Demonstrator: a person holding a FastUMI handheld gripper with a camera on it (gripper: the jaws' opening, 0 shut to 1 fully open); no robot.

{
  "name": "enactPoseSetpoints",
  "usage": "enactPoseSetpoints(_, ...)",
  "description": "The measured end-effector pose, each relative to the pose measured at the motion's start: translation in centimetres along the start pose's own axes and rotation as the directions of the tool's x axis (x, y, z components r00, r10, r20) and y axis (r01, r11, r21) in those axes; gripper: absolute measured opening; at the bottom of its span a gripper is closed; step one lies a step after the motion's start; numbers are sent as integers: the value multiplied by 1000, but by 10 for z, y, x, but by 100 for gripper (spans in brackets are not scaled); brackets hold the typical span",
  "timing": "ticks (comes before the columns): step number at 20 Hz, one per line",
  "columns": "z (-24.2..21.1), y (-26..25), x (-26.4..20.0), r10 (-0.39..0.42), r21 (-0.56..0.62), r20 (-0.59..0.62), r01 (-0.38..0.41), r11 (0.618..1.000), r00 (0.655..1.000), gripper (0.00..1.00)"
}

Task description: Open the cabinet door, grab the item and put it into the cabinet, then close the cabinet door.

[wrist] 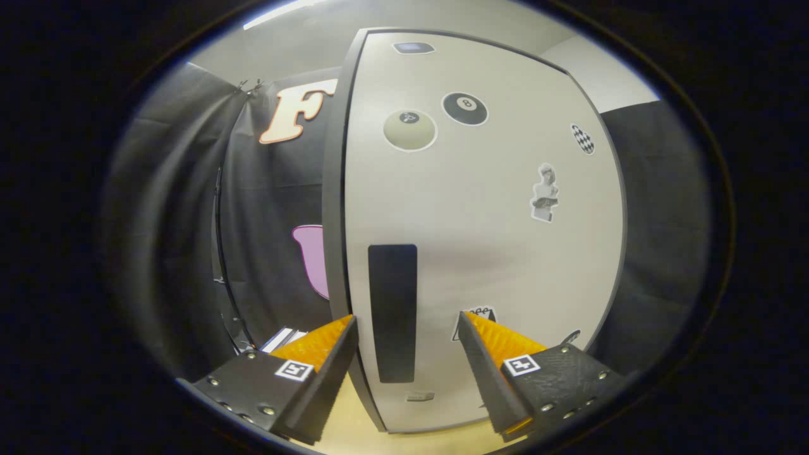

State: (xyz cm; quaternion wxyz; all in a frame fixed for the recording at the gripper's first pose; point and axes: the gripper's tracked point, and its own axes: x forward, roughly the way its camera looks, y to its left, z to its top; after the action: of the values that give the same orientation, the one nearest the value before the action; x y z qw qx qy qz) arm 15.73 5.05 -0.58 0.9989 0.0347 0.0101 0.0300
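While the cabinet door [480, 240] stands shut just ahead, its dark handle strip [392, 313] lies between the spread fingers [407, 328], which hold nothing. Stickers dot the pale door: a billiard ball [465, 109] marked 8, a paler ball [410, 130], perhaps a small bust [545, 193]. Below is a light wooden bench [354, 420]; black cloth [189, 221] hangs around.

The gripper [407, 328] is pointing forward with its jaws standing wide apart, nothing pressed between them. Its two fingers [316, 354] are reaching ahead level with each other, tips angled slightly inward.
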Motion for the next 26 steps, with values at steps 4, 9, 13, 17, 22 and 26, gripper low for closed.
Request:
enactPoseSetpoints(4, 2, 1, 3, 14, 14, -1, -14, 1000, 1000, 70)
enactPoseSetpoints(9, 1, 14, 6, 40, 27, 9, -41, 999, 999, 43)
enactPoseSetpoints(13, 1, 14, 3, 33, 29, 6, -33, 999, 999, 28)
enactPoseSetpoints(17, -1, 12, -2, 17, 25, -6, -17, 1000, 1000, 28)
enactPoseSetpoints(22, 3, 5, -37, -5, 35, 5, 5, 999, 1000, 28)
enactPoseSetpoints(26, 2, -7, -57, 6, 48, -14, -5, 999, 1000, 16)
